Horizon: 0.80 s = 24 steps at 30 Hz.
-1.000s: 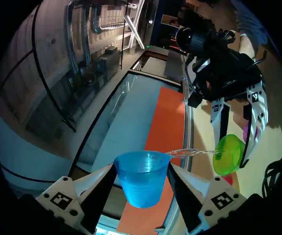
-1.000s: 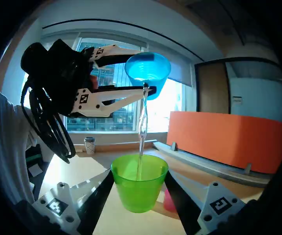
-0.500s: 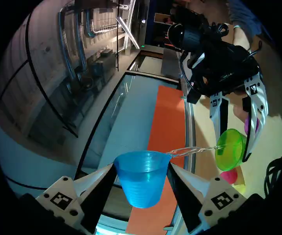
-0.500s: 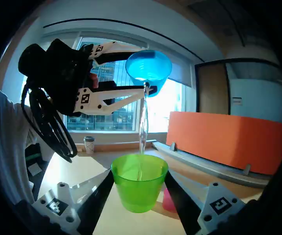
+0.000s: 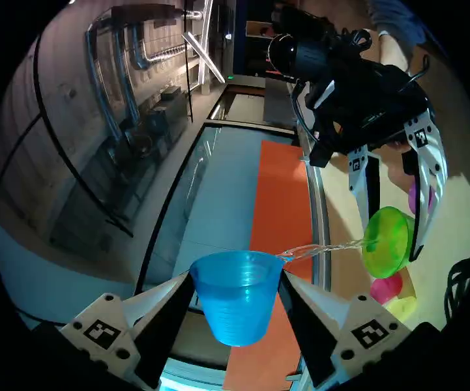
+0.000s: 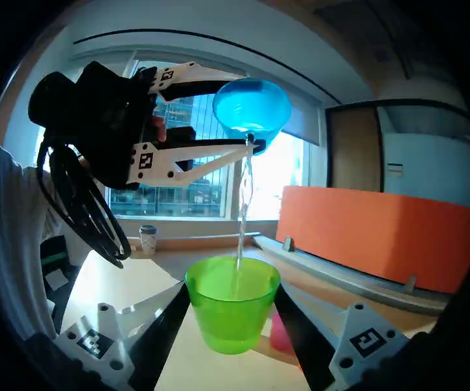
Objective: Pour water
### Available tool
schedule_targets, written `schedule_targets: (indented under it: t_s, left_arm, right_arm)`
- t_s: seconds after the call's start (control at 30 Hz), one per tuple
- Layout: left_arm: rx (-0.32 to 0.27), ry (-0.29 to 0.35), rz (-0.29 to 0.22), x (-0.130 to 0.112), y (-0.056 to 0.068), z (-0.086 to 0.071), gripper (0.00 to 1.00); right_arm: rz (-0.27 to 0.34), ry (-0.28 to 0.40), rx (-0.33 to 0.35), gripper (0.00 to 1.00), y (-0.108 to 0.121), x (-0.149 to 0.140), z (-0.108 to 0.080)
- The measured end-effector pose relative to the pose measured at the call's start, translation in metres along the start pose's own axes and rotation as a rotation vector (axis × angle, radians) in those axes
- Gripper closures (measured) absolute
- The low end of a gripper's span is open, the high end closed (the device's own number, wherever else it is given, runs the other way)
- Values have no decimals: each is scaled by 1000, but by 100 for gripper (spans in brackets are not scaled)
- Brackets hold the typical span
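Observation:
My left gripper (image 5: 235, 303) is shut on a blue plastic cup (image 5: 236, 295), tipped over on its side. In the right gripper view that blue cup (image 6: 252, 111) hangs high, held by the left gripper (image 6: 235, 107). A thin stream of water (image 6: 242, 207) falls from its rim into a green cup (image 6: 232, 311) directly below. My right gripper (image 6: 232, 314) is shut on the green cup and holds it upright above the table. In the left gripper view the water stream (image 5: 323, 248) runs to the green cup (image 5: 387, 242) between the right gripper's fingers (image 5: 363, 190).
An orange partition (image 6: 381, 231) runs along the wooden table (image 6: 189, 365) on the right. A pink cup (image 5: 386, 288) and a yellow one (image 5: 407, 306) lie on the table below the green cup. A paper cup (image 6: 148, 240) stands by the window. A person's sleeve (image 6: 6, 241) is at left.
The blue cup has tipped further, its mouth turned more downward. Water keeps streaming into the green cup, which has stayed in place.

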State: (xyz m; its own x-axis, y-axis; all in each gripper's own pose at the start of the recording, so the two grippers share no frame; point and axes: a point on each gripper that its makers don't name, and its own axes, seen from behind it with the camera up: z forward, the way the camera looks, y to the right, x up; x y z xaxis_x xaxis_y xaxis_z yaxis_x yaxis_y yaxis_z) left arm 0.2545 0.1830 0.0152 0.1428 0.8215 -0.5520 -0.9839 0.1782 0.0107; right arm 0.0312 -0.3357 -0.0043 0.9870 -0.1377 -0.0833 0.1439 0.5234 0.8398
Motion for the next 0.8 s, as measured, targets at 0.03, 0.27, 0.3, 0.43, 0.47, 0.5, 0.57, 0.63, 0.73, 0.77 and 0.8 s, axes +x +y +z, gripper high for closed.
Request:
schedule_targets:
  t_s: [0.03,0.27,0.3,0.43,0.47,0.5,0.57,0.63,0.73,0.77,0.8]
  left_arm:
    - [1,0,4,0,1,0,13]
    - [1,6,29,2,4,1,13]
    - [1,6,34,2,3,1,13]
    - [4,7,58,3,1,2,13]
    - [4,7,63,3,0,2,13]
    - [4,7,69,3,0,2,13]
    - [6,6,82,3,-1,2,13]
    - [7,6,95,4,-1,2,13]
    - [8,7,113,5,-2,1,13]
    - [8,7,118,5,-2,1,13]
    - [9,8,123,6,-2,0,13]
  right_arm:
    - [0,1,0,10,0,0,0]
    - [0,5,-4,10,1,1,0]
    - [0,5,-5,10,1,1,0]
    - [2,9,-6,11,1,2,-1]
    - [3,9,-5,11,1,2,-1]
    - [4,10,-5,11,1,2,-1]
    - [5,11,-6,11,1,3,-1]
    - [4,12,-7,11,1,3,-1]
    - [3,12,-7,11,2,3,-1]
    - [3,12,-8,11,2,4,-1]
    - [3,12,-8,11,2,4,-1]
